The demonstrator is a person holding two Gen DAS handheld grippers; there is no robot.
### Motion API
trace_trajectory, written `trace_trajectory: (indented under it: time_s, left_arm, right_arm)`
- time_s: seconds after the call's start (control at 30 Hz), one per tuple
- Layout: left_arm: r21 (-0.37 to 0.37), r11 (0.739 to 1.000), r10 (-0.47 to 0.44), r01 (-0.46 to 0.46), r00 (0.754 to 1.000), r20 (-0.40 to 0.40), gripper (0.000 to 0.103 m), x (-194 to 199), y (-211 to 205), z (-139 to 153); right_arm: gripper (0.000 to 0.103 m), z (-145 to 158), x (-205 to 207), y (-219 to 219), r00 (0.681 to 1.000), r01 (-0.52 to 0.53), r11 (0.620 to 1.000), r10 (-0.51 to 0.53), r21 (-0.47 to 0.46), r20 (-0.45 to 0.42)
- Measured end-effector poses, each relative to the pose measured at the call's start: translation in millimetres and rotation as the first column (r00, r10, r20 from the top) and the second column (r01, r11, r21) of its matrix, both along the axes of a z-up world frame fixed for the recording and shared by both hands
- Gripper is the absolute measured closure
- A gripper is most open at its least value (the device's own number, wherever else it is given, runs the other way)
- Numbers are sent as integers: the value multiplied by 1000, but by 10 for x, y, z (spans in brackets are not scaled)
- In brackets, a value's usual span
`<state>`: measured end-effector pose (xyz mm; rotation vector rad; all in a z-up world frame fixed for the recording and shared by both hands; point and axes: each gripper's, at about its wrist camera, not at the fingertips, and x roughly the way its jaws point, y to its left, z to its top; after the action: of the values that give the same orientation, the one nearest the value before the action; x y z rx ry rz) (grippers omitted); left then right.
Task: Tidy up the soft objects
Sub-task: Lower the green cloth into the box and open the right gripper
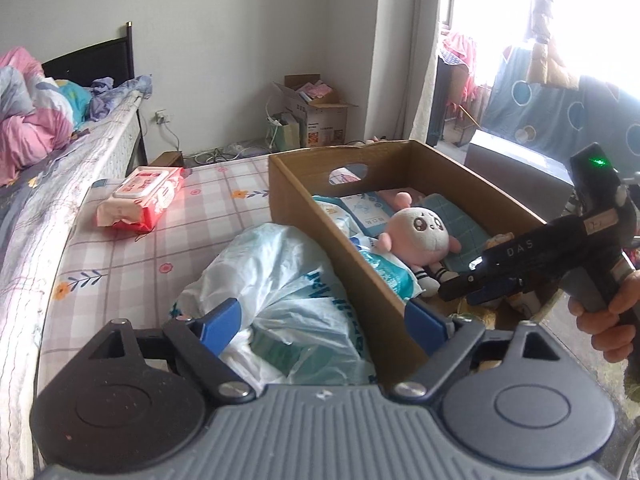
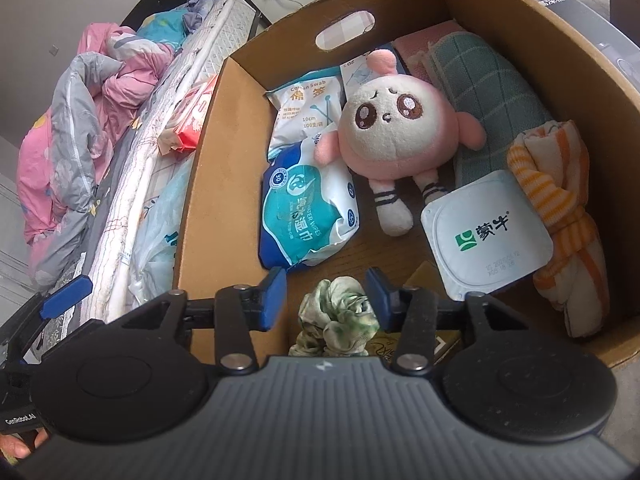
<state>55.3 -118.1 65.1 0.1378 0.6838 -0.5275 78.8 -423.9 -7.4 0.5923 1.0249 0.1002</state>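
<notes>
A cardboard box stands on the checked mattress. In it lie a pink plush doll, a blue wipes pack, a cotton swab pack, a green towel, an orange striped cloth and a white yogurt cup. My right gripper is open inside the box's near end; a green-white scrunchie lies loose between its fingers. My left gripper stands wide open over a crumpled plastic bag and the box's left wall, gripping nothing.
A red wipes pack lies on the mattress, far left of the box. Pink and grey bedding is piled on the bed beyond. A carton and cables sit on the floor by the wall. A hand holds the right gripper.
</notes>
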Motion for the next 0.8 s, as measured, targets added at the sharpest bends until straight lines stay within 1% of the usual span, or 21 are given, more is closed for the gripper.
trace_trajectory:
  time_s: [0.07,0.13,0.23,0.33,0.43,0.5,0.53,0.57,0.63,0.7,0.8]
  left_arm:
    - [-3,1000,23,-23,1000,-6,9,-33,111,-15]
    - [-10,999,49,-49,999,-8,9,-71,225,-30]
    - [-23,997,76,-76,997,-8,7,-101,352,-54]
    - [-43,994,100,-100,995,-5,6,-107,448,-70]
    - [-57,992,112,-113,994,-12,4,-95,482,-89]
    - [-54,992,112,-113,994,-18,3,-95,485,-108]
    - [-51,992,111,-112,994,-21,3,-93,475,-115]
    - [-50,993,109,-110,994,-24,3,-98,461,-124]
    - [-51,993,100,-102,995,-28,2,-104,437,-136]
    - [-53,995,89,-90,996,-28,0,-118,413,-134]
    - [-48,995,82,-83,996,-25,0,-160,362,-134]
  right_arm:
    - [42,-59,79,50,998,-29,1000,29,5,-51]
    - [32,-134,173,104,991,-58,998,60,21,-118]
    - [28,-227,300,175,978,-84,995,91,48,-186]
    - [28,-252,390,240,976,-90,993,104,81,-194]
    - [27,-298,439,256,980,-58,990,82,130,-184]
    - [27,-294,430,241,986,-25,992,45,126,-162]
    - [27,-266,404,231,989,-6,994,22,109,-149]
    - [27,-202,353,198,993,20,997,-10,79,-116]
    - [27,-28,229,152,998,57,998,-56,17,-29]
    - [25,178,40,115,993,107,994,-105,-21,61]
    - [18,509,-354,63,965,172,984,-159,-49,207]
